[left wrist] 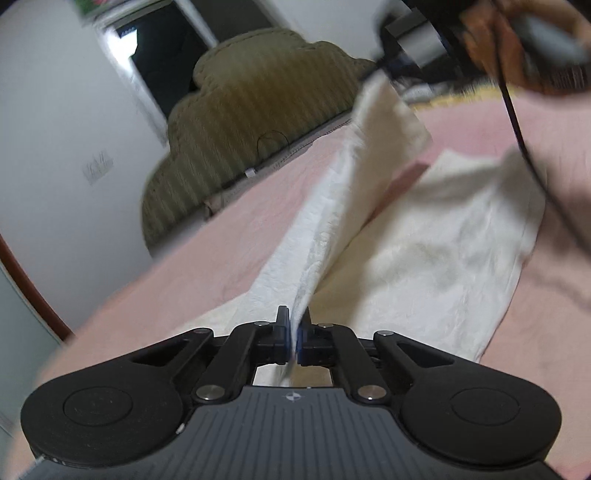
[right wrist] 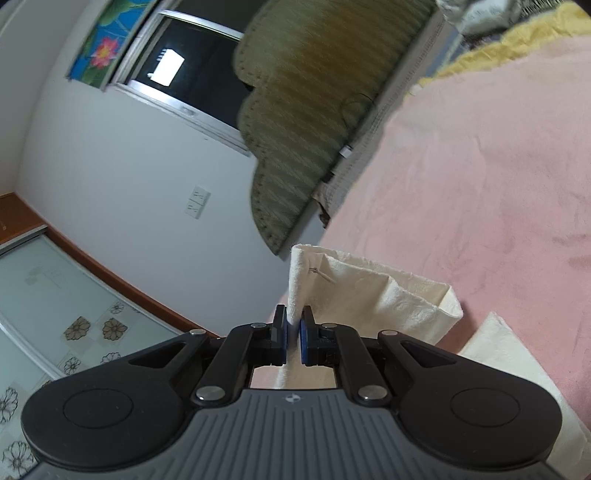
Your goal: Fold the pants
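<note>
The cream pants lie on the bed's pink sheet, one edge lifted taut above it. The left gripper is clamped on that edge, and the right gripper is clamped on a folded cuff toward the padded headboard.

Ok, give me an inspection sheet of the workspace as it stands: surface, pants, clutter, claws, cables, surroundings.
Surface: pink bedsheet, lightly wrinkled.
Job's things: cream pants, one edge lifted off the sheet, the rest lying flat.
Clutter: yellow blanket and grey bundle at the far bed edge.
Claws: left claw shut on the pants' edge; right claw shut on a pants corner, raised.
Cables: black cable hanging from the right claw over the pants.
Surroundings: olive striped headboard, dark window, white wall with switch plate.
</note>
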Demonstrator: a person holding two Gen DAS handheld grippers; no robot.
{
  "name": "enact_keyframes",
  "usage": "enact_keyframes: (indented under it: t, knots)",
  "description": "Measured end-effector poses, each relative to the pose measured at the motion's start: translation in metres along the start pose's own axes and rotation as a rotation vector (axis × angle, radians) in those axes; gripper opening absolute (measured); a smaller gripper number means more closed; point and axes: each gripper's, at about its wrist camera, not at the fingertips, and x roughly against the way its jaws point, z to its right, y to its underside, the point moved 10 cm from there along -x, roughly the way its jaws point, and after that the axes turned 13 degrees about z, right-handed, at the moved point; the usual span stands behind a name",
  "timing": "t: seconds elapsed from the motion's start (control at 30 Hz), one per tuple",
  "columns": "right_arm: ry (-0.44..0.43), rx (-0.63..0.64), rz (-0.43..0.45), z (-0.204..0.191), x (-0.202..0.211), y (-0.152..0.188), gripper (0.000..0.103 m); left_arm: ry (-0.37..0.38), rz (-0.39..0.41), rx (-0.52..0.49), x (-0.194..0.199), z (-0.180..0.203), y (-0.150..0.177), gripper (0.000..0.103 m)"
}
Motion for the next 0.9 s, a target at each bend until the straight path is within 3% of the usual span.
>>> enact_keyframes:
  t: [0.07,0.17,0.23,0.3,0.37,0.5,0.6,0.67,0.77,0.9]
  knots:
    - [0.033,-0.014,-0.035,0.005,-0.014,0.002,0.007,-0.003,-0.014,0.064,-0.006,-0.018,-0.005,0.006]
    - [0.033,-0.006,-0.050,-0.007,-0.031,0.001,0.007,-0.118,0.038,0.123,-0.007,-0.065,-0.029,0.006]
    - [-0.061,0.051,-0.005,-0.038,-0.026,-0.004,0.007,-0.177,0.121,0.196,0.005,-0.095,-0.053,0.007]
    - [-0.153,0.124,0.053,-0.064,-0.010,-0.006,0.007,-0.205,0.192,0.205,0.021,-0.104,-0.072,0.006]
    - [-0.160,0.150,0.066,-0.066,0.006,-0.003,0.007,-0.142,0.176,0.143,0.028,-0.083,-0.072,0.006]
    - [0.070,0.197,-0.004,-0.003,0.029,0.020,0.007,0.120,0.053,0.094,0.037,-0.009,-0.029,0.006]
    - [0.177,0.124,-0.034,0.042,0.053,0.036,0.007,0.159,0.049,-0.005,0.044,0.027,-0.013,0.006]
    - [0.209,0.092,-0.032,0.058,0.068,0.042,0.007,0.173,0.051,-0.005,0.045,0.031,-0.013,0.006]
    - [0.209,0.082,-0.012,0.059,0.084,0.045,0.007,0.173,0.062,0.010,0.048,0.026,-0.017,0.006]
    - [0.202,0.168,0.025,0.040,0.102,0.046,0.007,0.176,0.064,-0.007,0.049,0.026,-0.015,0.006]
